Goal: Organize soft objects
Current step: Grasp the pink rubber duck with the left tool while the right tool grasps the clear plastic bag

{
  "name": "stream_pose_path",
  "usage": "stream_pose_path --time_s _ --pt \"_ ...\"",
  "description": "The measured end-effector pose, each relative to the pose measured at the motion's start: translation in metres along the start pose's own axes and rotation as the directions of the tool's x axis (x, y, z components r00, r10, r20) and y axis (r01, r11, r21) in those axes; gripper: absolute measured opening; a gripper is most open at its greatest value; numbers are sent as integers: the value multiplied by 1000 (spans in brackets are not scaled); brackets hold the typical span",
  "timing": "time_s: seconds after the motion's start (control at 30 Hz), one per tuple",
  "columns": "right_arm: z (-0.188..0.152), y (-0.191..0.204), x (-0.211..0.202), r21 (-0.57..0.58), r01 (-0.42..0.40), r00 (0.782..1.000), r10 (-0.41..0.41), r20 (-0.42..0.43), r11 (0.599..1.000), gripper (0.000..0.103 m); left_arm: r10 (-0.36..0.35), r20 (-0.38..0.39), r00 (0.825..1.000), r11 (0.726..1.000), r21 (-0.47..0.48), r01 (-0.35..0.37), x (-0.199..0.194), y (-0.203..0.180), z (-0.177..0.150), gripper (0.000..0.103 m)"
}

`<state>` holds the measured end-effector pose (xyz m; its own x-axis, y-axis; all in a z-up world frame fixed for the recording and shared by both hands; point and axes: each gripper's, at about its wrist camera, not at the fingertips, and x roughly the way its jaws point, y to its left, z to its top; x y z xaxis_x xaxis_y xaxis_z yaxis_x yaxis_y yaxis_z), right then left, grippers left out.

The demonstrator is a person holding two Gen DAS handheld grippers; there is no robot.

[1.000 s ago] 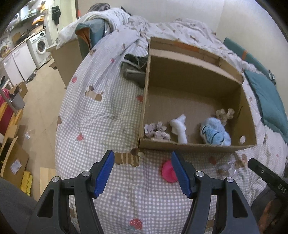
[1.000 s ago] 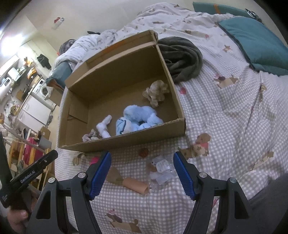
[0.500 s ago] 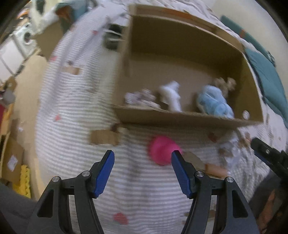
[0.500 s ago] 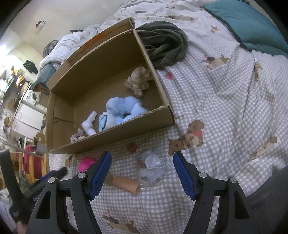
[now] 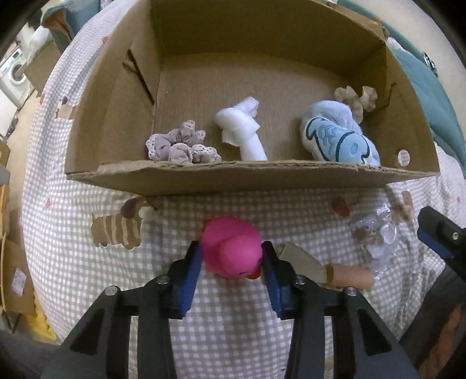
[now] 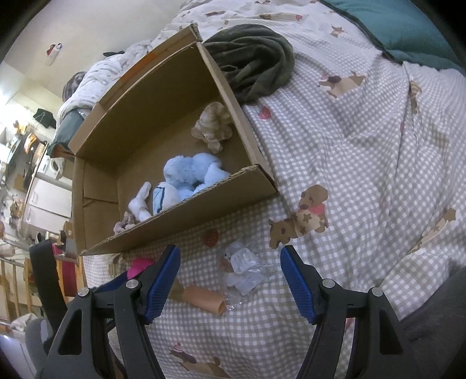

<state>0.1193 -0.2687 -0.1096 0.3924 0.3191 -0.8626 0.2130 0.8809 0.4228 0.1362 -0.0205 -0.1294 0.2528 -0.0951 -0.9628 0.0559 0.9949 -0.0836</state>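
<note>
Checked bedspread (image 5: 72,262) bears left tool (image 5: 231,258) gripping pink toy (image 5: 230,250); right tool (image 6: 230,280) gapes.

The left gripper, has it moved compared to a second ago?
Yes. The left gripper has come forward toward the box and closed in on the pink duck, which now sits between its pads; before, it hung back, wide open.

bed covered by checked dog-print quilt (image 6: 364,151). teal pillow (image 6: 407,26) at its far right corner. cream wall (image 6: 102,26) beyond. washing machine (image 5: 13,78) and white cabinets (image 6: 49,198) at left.
</note>
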Motion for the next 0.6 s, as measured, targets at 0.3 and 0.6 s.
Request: stream_pose_path --time_s 0.3,0.6 --pt "6 -6 9 23 32 999 -31 -33 999 75 -33 45 998 999 -29 34 -33 19 -9 25" --pt "0 23 51 -187 207 968 -229 -106 960 75 -18 59 998 998 -63 22 -53 29 -16 25"
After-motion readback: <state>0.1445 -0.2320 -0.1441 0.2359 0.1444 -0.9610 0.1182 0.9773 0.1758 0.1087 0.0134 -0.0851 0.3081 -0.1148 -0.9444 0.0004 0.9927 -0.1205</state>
